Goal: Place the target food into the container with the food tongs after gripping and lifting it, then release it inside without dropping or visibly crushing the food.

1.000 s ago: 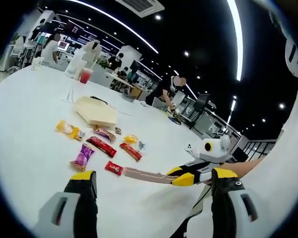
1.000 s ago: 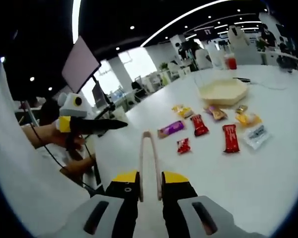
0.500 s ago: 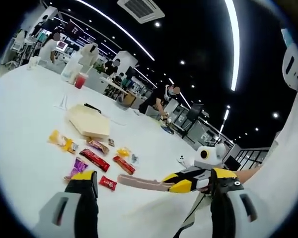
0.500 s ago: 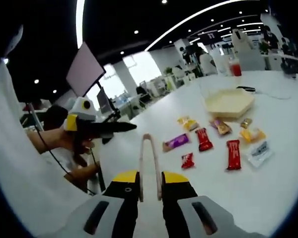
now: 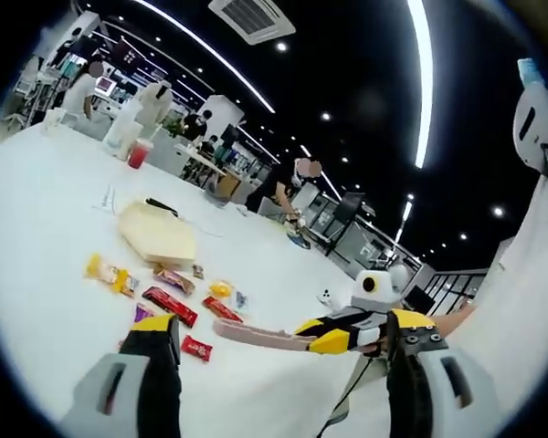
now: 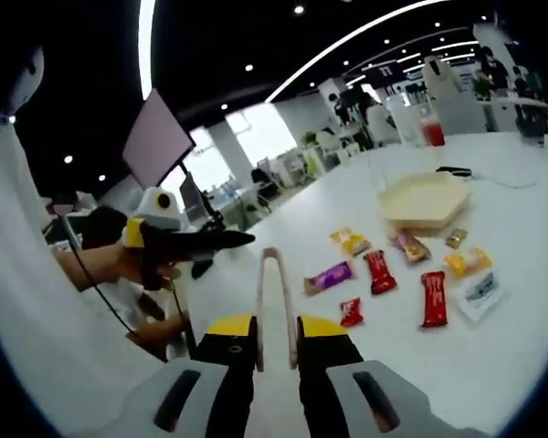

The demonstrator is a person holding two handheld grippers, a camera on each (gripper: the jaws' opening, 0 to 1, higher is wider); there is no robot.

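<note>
- Wrapped snacks are spread on the white table (image 6: 493, 365); the small red packet (image 6: 351, 311) lies nearest, just beyond the tongs' tips.
- The beige hexagonal container (image 6: 424, 198) sits farther back, behind the snacks.
- The food tongs (image 6: 274, 297) are clamped by the right gripper (image 6: 276, 351), raised above the table.
- The left gripper (image 5: 279, 351) is held wide, with nothing between its jaws.

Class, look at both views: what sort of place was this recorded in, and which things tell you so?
Probably a large open-plan office or lab: long ceiling light strips, a monitor on a stand, and a wide white table with snack packets laid out.
</note>
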